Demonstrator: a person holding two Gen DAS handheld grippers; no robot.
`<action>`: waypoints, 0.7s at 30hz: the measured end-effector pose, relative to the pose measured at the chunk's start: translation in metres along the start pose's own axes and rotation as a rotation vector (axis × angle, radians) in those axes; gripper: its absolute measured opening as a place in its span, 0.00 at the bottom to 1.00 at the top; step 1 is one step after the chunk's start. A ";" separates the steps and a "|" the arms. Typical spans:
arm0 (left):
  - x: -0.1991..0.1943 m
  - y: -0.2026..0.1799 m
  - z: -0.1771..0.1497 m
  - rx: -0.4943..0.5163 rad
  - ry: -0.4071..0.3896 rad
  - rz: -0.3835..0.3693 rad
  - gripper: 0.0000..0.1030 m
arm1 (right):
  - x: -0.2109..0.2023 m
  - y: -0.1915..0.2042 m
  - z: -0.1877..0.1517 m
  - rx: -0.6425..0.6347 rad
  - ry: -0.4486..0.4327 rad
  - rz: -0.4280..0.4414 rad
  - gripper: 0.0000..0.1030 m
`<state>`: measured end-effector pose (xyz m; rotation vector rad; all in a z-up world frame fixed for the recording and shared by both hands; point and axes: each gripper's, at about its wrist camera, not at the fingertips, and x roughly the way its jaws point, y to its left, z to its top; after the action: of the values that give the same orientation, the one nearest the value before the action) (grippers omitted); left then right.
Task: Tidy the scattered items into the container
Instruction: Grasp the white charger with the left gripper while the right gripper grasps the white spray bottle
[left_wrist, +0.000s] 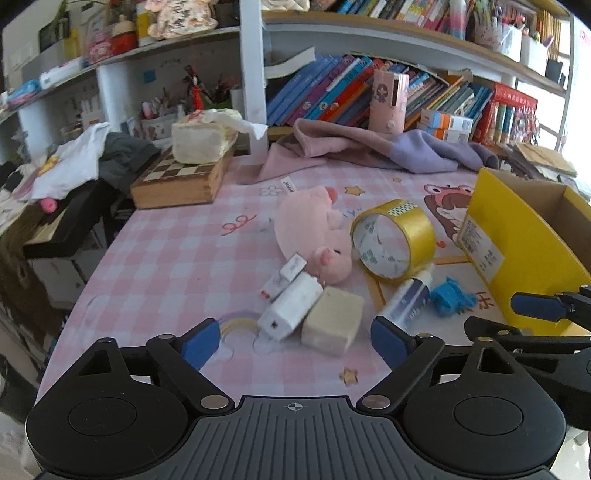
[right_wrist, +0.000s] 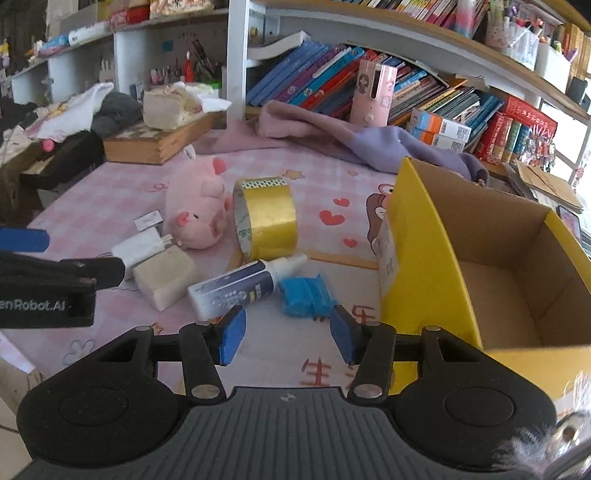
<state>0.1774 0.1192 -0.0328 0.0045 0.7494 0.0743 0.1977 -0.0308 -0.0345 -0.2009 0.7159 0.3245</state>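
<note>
Scattered on the pink checked tablecloth lie a pink plush pig (left_wrist: 314, 229) (right_wrist: 197, 210), a roll of gold tape (left_wrist: 393, 238) (right_wrist: 266, 218), a white bottle with a blue label (left_wrist: 406, 299) (right_wrist: 243, 288), a blue crumpled item (left_wrist: 450, 295) (right_wrist: 306, 293), a beige block (left_wrist: 332, 319) (right_wrist: 166, 277) and a white charger (left_wrist: 290, 310) (right_wrist: 142, 245). The yellow cardboard box (left_wrist: 517, 236) (right_wrist: 436, 254) stands open at the right. My left gripper (left_wrist: 295, 343) is open just short of the charger and block. My right gripper (right_wrist: 288, 336) is open, empty, just before the bottle and blue item.
A small white stick (left_wrist: 284, 275) lies beside the charger. A wooden chess box (left_wrist: 181, 181) with a tissue pack on it sits at the back left, and a purple-pink cloth (left_wrist: 369, 147) lies before the bookshelf. The table edge drops off at the left.
</note>
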 end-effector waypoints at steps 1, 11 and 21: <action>0.007 0.000 0.002 0.007 0.008 -0.001 0.81 | 0.006 0.000 0.002 -0.006 0.006 -0.005 0.48; 0.055 0.012 0.015 -0.019 0.078 -0.026 0.61 | 0.034 -0.010 0.020 0.074 0.020 0.075 0.51; 0.071 0.020 0.017 -0.025 0.130 -0.071 0.48 | 0.072 0.010 0.034 0.076 0.107 0.149 0.50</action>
<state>0.2394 0.1439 -0.0678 -0.0509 0.8781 0.0164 0.2657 0.0046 -0.0577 -0.0937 0.8494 0.4299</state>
